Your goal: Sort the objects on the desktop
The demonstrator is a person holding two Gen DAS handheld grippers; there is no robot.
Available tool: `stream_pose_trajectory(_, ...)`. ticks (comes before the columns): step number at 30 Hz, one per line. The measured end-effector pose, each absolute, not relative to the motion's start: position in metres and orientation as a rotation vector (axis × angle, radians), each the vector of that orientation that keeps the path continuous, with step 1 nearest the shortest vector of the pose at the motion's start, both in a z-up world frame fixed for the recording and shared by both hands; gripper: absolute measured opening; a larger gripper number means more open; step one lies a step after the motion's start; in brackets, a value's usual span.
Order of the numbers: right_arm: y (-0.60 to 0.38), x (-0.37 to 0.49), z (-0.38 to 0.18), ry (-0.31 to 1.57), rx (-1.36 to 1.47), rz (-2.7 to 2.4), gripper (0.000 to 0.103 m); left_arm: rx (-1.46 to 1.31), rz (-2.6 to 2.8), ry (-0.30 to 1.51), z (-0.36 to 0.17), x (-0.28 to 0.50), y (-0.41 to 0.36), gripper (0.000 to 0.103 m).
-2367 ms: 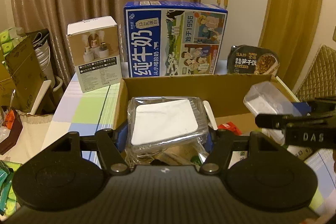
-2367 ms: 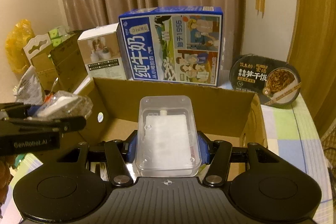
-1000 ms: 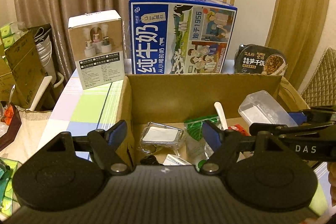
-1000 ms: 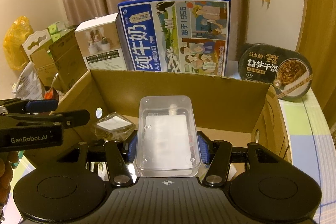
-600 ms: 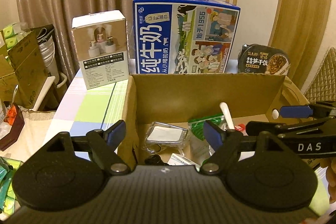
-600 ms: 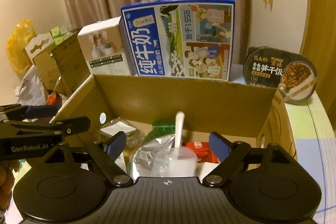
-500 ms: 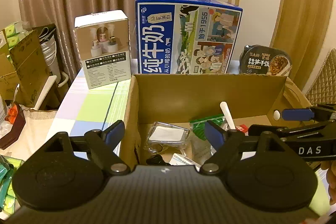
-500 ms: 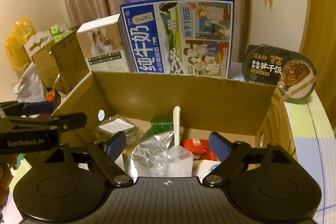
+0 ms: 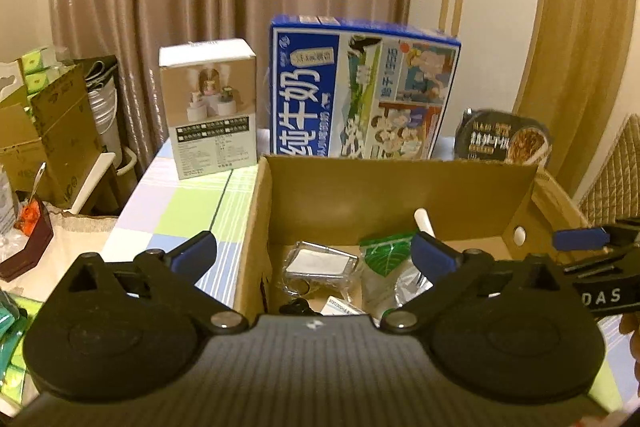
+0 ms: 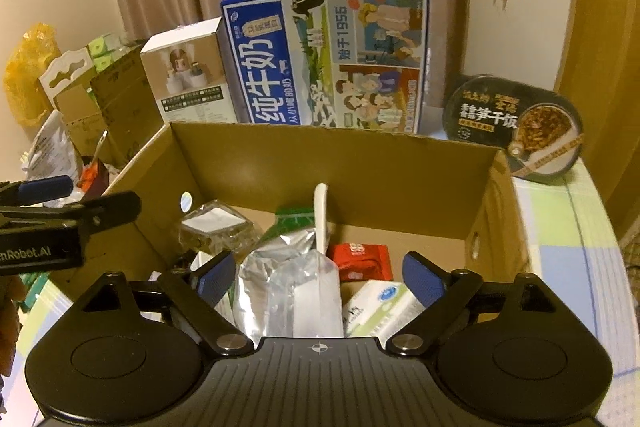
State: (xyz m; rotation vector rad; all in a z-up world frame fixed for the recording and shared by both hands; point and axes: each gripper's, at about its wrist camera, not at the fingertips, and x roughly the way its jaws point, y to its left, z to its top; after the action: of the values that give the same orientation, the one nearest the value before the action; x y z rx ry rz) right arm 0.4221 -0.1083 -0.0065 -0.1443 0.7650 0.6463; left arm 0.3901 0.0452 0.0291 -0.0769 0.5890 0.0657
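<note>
Right wrist view: right tool (image 10: 318, 273) spread, empty, above the open brown cardboard box (image 10: 332, 155); left tool (image 9: 314, 255) likewise. Withdraw clear of the rim before the next pick.

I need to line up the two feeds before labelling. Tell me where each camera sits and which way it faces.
Left wrist: sits on the left hand-held gripper, faces the cardboard box; own open fingers show, right gripper at right edge.
Right wrist: sits on the right hand-held gripper, looks into the same box; own open fingers show, left gripper at left edge.
Shared: the box, blue milk carton, white spoon.
</note>
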Motion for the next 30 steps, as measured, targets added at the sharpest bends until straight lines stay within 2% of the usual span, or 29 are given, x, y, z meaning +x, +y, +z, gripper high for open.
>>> stream_pose_trajectory(9, -0.132, 0.383, 0.027, 0.770, -0.160, 0.633, 0.101, -0.198, 0.126, 0.580, 0.053, 0.327, 0.046, 0.102)
stream_pose_trajectory(16, -0.157, 0.337, 0.048, 0.787, -0.135, 0.617, 0.101, -0.133, 0.143, 0.657, 0.064, 0.268, 0.034, 0.101)
stream_pose_trajectory(30, -0.227, 0.242, 0.073, 0.815, -0.040, 0.540, 0.101, -0.094, 0.113, 0.689, 0.105, 0.170, 0.001, 0.102)
